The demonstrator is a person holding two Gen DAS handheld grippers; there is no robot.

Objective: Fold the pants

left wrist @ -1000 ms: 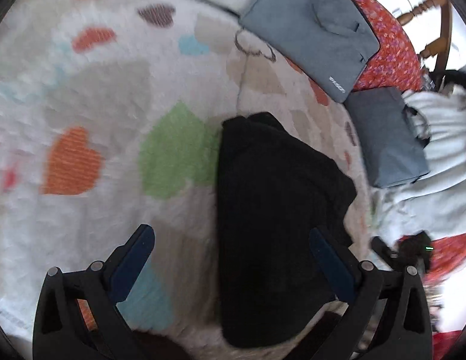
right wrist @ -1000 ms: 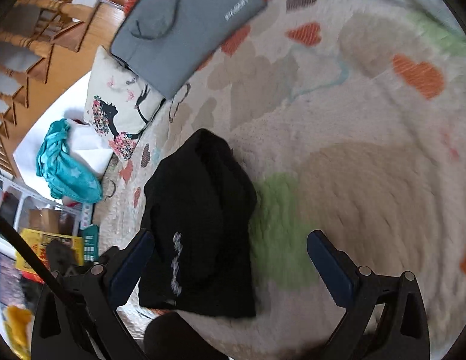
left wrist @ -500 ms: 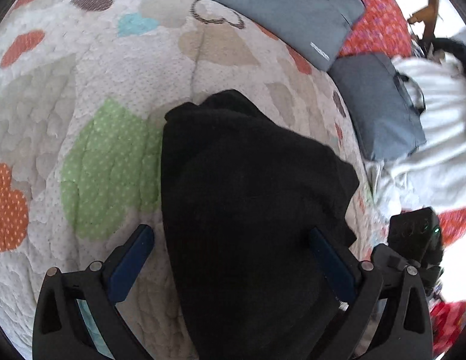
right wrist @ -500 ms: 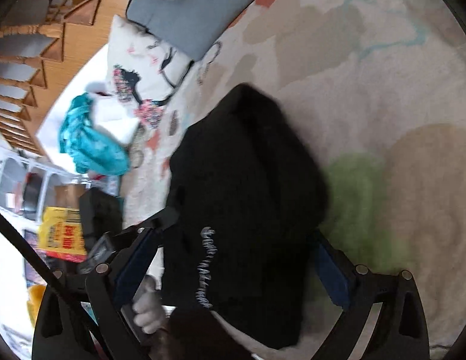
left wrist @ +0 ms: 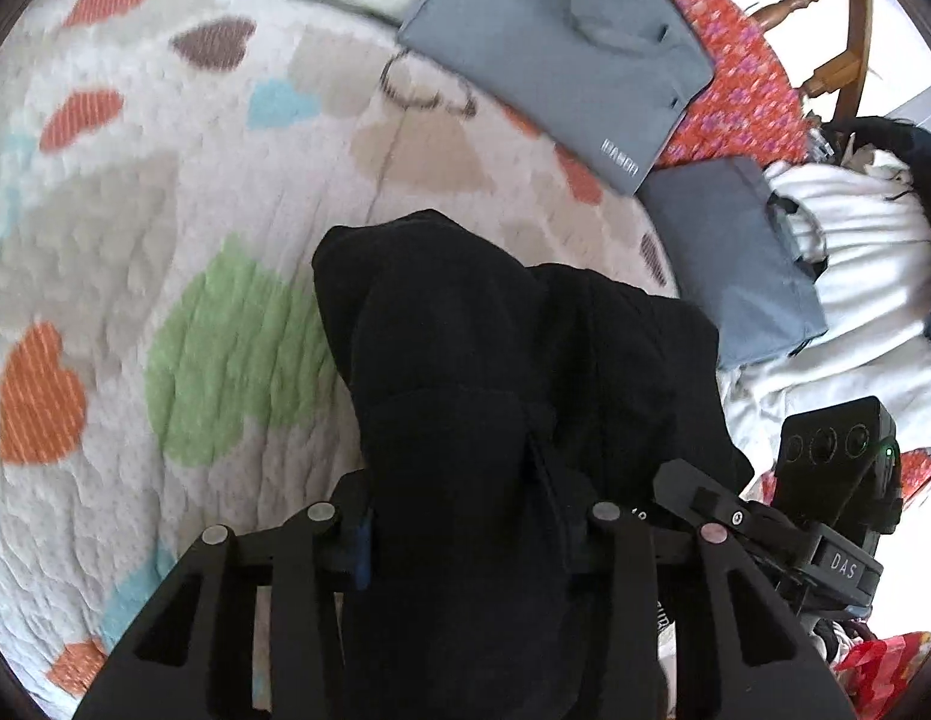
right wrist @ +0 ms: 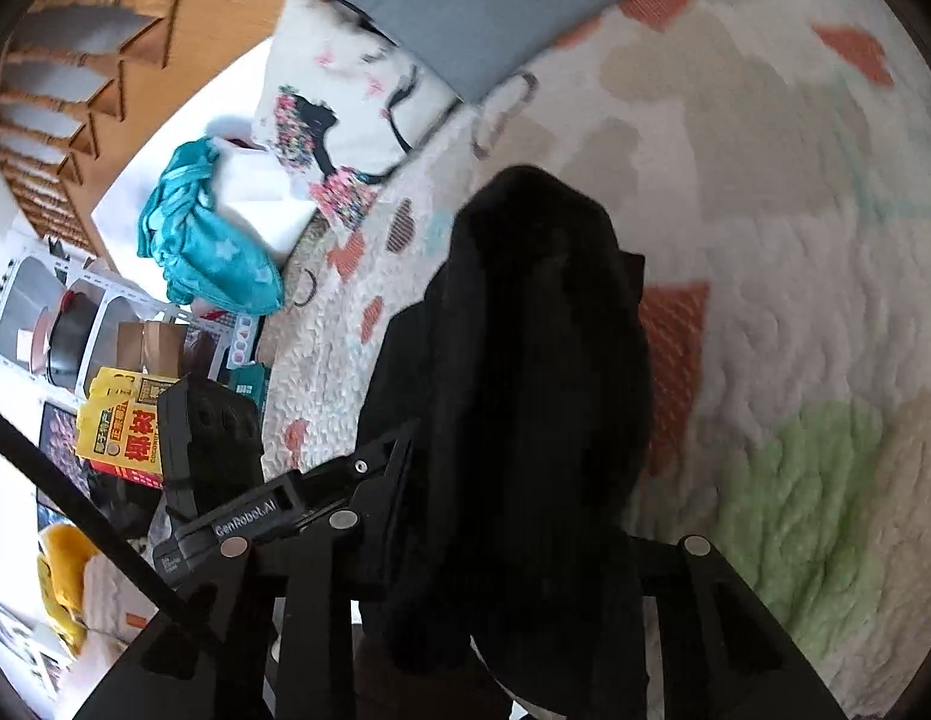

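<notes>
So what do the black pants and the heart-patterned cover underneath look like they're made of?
The pants look like thick, soft knit or fleece: matte black, no sheen, bulky rounded folds. The cover looks like quilted cotton, matte, with a puckered stitched surface and printed hearts. Both are guesses from look alone.

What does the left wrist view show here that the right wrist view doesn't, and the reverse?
Only the left wrist view shows the smaller grey zip bag, the white bedding and the red floral fabric.

Only the right wrist view shows the teal star-print cloth, the white illustrated cushion and the yellow printed packet.

Both show the black pants on the heart-patterned quilt, the large grey laptop sleeve, and the left gripper and right gripper each shut on the fabric.
</notes>
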